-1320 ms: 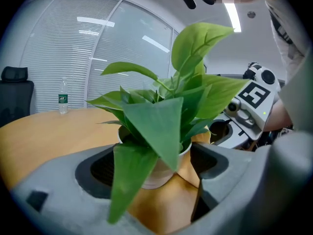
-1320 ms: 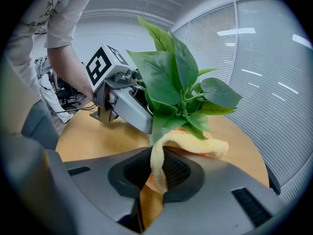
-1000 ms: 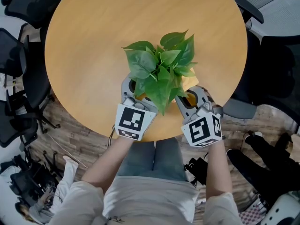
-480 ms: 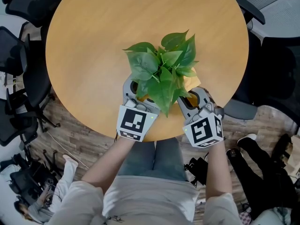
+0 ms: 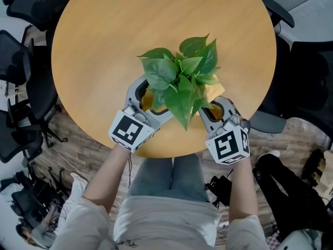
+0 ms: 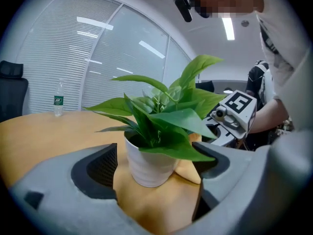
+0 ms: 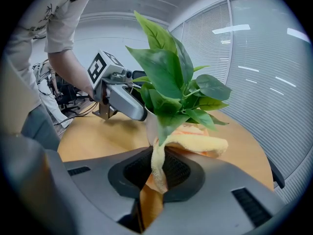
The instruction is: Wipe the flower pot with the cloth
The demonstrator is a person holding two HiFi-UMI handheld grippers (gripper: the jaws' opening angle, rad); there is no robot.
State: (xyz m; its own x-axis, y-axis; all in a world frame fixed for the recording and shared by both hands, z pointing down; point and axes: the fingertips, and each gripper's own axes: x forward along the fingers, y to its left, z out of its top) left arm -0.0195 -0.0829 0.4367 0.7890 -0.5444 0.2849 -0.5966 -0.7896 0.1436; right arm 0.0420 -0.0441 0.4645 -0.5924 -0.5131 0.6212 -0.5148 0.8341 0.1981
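flower pot [image 6: 148,168] between left gripper's [image 6: 156,155] jaws

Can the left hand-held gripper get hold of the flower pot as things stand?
Probably yes: the left hand-held gripper has just opened its jaws wider, the flower pot stands between them, and only leaves overhang.

Pale short-sleeved shirt [image 5: 166,224] — blue trousers [image 5: 167,180] (denim, seemingly).

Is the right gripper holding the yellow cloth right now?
Yes, the right gripper view shows the right gripper with its fingers closed on a strip of the yellow cloth.
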